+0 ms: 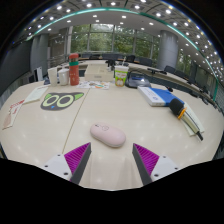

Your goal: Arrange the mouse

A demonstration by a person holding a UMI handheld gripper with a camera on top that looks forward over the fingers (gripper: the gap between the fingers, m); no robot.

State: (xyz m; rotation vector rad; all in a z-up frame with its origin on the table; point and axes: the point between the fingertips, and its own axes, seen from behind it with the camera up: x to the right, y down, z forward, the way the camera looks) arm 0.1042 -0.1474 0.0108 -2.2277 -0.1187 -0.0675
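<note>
Resting on the pale table (130, 115), a smooth, rounded pink mouse (108, 135) lay just ahead of the gripper (112, 160), nearer its left finger. The fingers stood apart, holding nothing, their magenta pads (147, 158) ridged. Farther back were black scissors (62, 100), a blue book (158, 95) and an orange can (73, 71). No writing could be read.

Ahead of my gripper (111, 160) I see a pale table (125, 110). A pinkish-white mouse (108, 134) lies on it just beyond the open fingers. Farther off to the left lies a dark case with green rings (62, 100); to the right, a blue and white book (158, 95). Jars and boxes (70, 73) stand along the far edge.
</note>
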